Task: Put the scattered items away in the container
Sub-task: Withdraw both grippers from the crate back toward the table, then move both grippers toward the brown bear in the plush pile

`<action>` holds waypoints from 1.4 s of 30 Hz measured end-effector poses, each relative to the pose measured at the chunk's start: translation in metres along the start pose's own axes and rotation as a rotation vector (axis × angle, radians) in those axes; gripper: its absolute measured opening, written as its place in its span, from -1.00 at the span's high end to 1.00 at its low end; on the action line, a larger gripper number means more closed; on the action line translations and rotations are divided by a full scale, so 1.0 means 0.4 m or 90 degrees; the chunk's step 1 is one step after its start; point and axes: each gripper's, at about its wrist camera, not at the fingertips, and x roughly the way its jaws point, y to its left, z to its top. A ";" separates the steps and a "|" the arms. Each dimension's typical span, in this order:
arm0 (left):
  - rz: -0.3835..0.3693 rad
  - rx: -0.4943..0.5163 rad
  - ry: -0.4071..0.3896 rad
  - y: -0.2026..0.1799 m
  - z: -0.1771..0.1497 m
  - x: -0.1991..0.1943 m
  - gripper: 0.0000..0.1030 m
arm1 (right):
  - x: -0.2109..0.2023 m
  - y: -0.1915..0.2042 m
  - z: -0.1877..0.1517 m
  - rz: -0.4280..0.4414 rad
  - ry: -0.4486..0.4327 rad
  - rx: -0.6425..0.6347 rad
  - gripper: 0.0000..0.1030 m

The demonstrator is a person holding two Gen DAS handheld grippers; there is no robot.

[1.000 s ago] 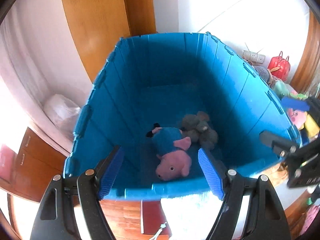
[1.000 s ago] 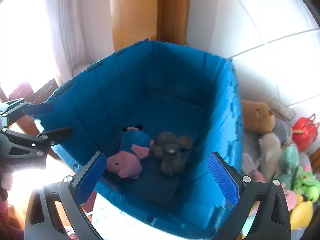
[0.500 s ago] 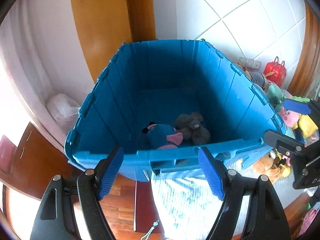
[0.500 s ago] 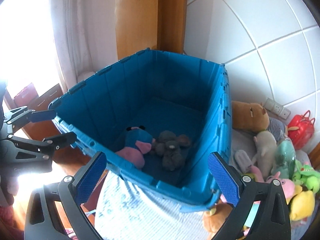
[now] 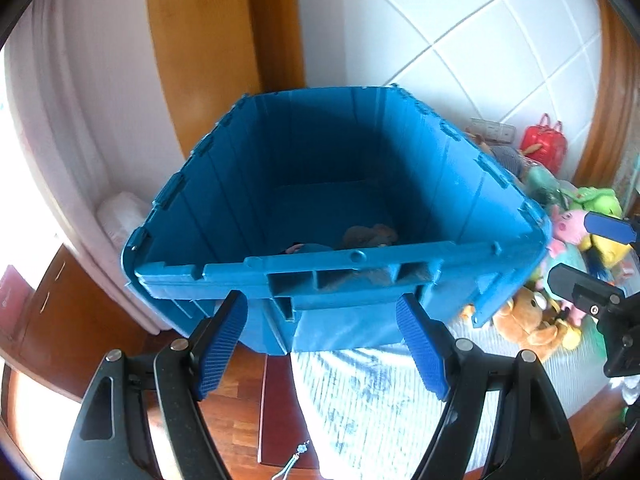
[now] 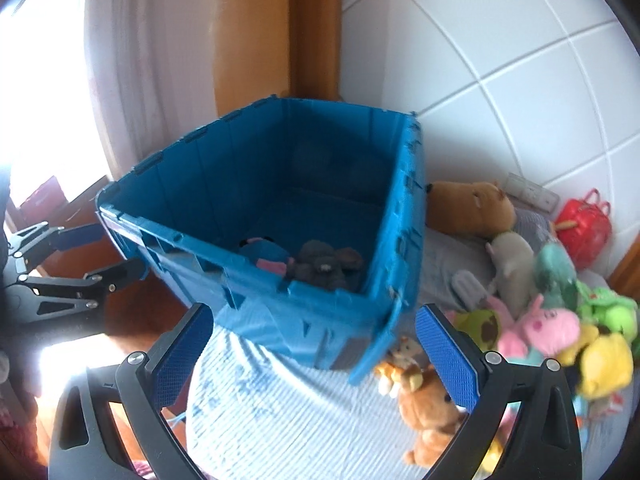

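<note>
While both grippers hang empty with jaws apart before the blue bin, the plush pile lies right of it, nearest the right gripper. Two toys already sit inside; the left gripper faces the bin's front wall.

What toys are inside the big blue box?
Inside the big blue plastic crate lie a dark grey plush animal and a blue-and-pink plush pig. The near wall hides the pig's lower half and the floor beneath.
</note>
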 end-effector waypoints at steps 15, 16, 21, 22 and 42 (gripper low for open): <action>-0.079 0.048 0.011 -0.030 -0.080 -0.022 -0.49 | -0.100 0.028 -0.144 -0.102 0.012 0.111 -0.99; -0.084 0.050 0.014 -0.037 -0.083 -0.024 -0.49 | -0.104 0.028 -0.152 -0.104 0.016 0.115 -0.99; -0.094 0.058 0.019 -0.081 -0.095 -0.033 -0.49 | -0.142 0.005 -0.187 -0.129 0.021 0.138 -0.99; -0.093 0.060 0.019 -0.092 -0.097 -0.034 -0.49 | -0.151 -0.004 -0.192 -0.131 0.019 0.143 -0.99; -0.135 0.091 0.025 -0.536 -0.148 -0.093 -0.49 | -0.362 -0.343 -0.411 -0.182 0.014 0.204 -0.99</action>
